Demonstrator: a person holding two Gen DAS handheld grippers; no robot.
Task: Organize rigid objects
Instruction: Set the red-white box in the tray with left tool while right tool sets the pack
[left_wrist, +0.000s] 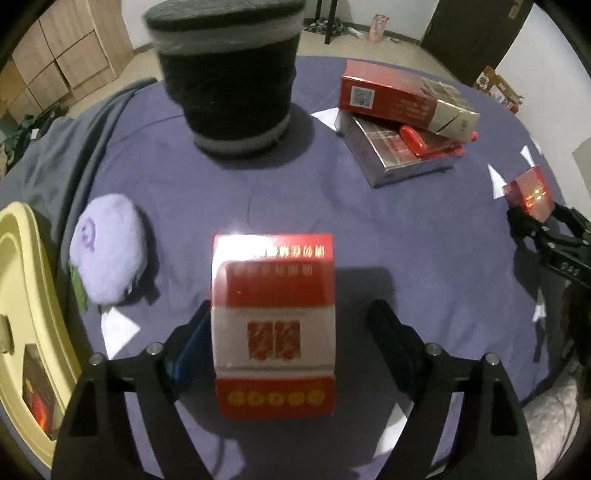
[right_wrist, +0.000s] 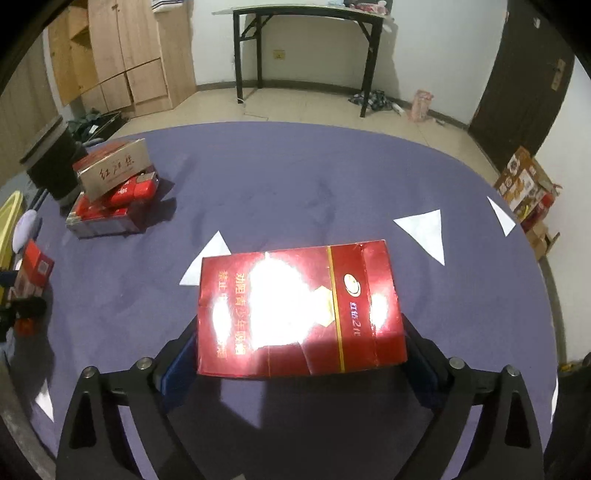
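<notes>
My left tongs' camera sits just behind the fingers, looking forward and down across the purple cloth (left_wrist: 388, 221), close over a red-and-white box (left_wrist: 273, 325). My right one looks likewise, nearer the table's far side, toward the room's back wall. Both catch the stacked red cartons (left_wrist: 402, 122) (right_wrist: 110, 188) and the dark cylinder (left_wrist: 229, 74) (right_wrist: 51, 162).

Glossy red carton (right_wrist: 301, 312) (glaring), matt cloth (right_wrist: 295, 177)

Five red boxes (left_wrist: 273, 325), one yarn cone (left_wrist: 229, 77), one plush (left_wrist: 107, 251), one basin (left_wrist: 22, 295).
</notes>
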